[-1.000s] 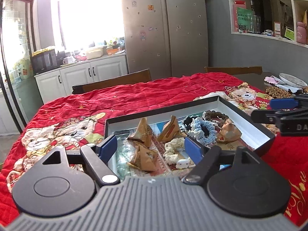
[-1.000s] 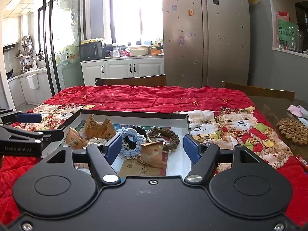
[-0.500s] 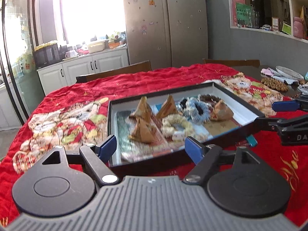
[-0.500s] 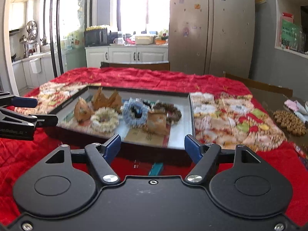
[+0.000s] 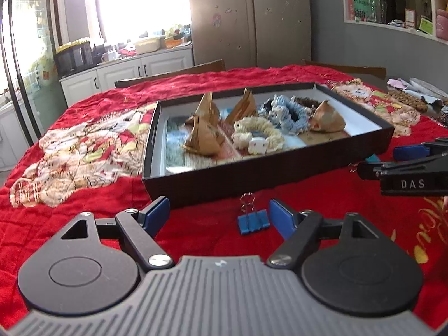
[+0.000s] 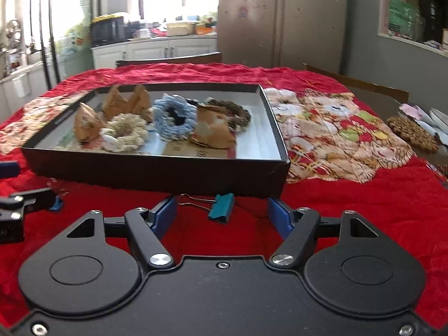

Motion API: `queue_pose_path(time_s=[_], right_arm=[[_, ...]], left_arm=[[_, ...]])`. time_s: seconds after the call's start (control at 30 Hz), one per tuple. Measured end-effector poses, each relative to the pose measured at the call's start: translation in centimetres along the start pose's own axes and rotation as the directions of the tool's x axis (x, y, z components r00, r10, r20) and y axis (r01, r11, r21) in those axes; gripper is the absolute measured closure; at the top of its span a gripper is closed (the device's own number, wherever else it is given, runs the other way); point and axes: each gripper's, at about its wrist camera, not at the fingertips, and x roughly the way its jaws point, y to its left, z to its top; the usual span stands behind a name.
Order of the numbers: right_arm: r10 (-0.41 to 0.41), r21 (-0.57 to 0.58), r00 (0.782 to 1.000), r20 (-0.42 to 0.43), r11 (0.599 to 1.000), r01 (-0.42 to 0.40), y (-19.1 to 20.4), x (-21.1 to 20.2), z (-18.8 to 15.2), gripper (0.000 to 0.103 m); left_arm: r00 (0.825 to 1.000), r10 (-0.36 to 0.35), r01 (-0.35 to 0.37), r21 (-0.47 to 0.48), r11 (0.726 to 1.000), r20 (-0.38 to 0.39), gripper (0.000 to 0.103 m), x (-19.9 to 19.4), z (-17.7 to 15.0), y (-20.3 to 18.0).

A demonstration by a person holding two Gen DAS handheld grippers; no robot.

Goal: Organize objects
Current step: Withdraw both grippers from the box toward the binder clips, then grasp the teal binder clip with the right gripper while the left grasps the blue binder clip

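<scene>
1. Left gripper (image 5: 219, 215): its jaws stand wide with nothing between the blue pads. A blue binder clip (image 5: 253, 221) lies on the red quilt (image 5: 84, 218) between the fingertips, nearer the right-hand pad and clear of both; its wire handles point away towards the box.
2. Just beyond those fingertips sits the black shallow box (image 5: 268, 173) with a white inside. From left to right it holds three brown paper pyramids (image 5: 203, 137), a cream knitted scrunchie (image 5: 259, 134) with a small white charm, a pale blue scrunchie (image 5: 288, 113), and a fourth brown paper parcel (image 5: 326, 119). Printed cards line its floor, too blurred to read.
3. To the right of the left gripper, the right gripper reaches in sideways; the white letters "DAS" (image 5: 413, 184) show on its black body, the rest cut off.
4. Right gripper (image 6: 221, 213): jaws apart, empty. A teal binder clip (image 6: 222, 207) lies on the quilt between the fingertips, touching neither pad, right at the foot of the box's near wall.
5. Right of this gripper, the quilt shows a cartoon bear print (image 6: 333, 128); farther right lies a brown openwork mat (image 6: 414, 133).
</scene>
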Motion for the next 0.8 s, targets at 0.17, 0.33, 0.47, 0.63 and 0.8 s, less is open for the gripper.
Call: queue_pose_path(time_s=[0.17,0.33,0.47,0.63,0.8], right_arm=[[-0.024,0.020,0.999,-0.022,1.000,0.024,0.2,1.1,0.0,0.033],[-0.033,0.032,0.999,-0.023,0.999,0.034,0.4,1.6,0.2,0.037],[-0.030,0.024,0.999,-0.023,0.999,0.031,0.6,1.7,0.3,0.046],[-0.014,-0.006,1.000,-0.012,1.000,0.014,1.2,1.5,0.2,0.066],[0.010,-0.011,1.000,-0.009,1.000,-0.010,1.2,1.3,0.2,0.076]], left_arm=[[1.000,0.008,-0.008,-0.007,1.000,-0.021,0.018,0.8,-0.6,-0.2],[1.000,0.000,0.000,-0.008,1.000,-0.020,0.022,0.9,-0.9,-0.4],[1.000,-0.013,0.013,-0.022,1.000,-0.025,0.033,0.9,-1.0,-0.4],[0.998,-0.051,0.050,-0.042,0.998,-0.028,0.044,0.8,-1.1,-0.2],[0.996,-0.081,0.080,-0.033,0.996,-0.024,0.057,0.6,-1.2,-0.4]])
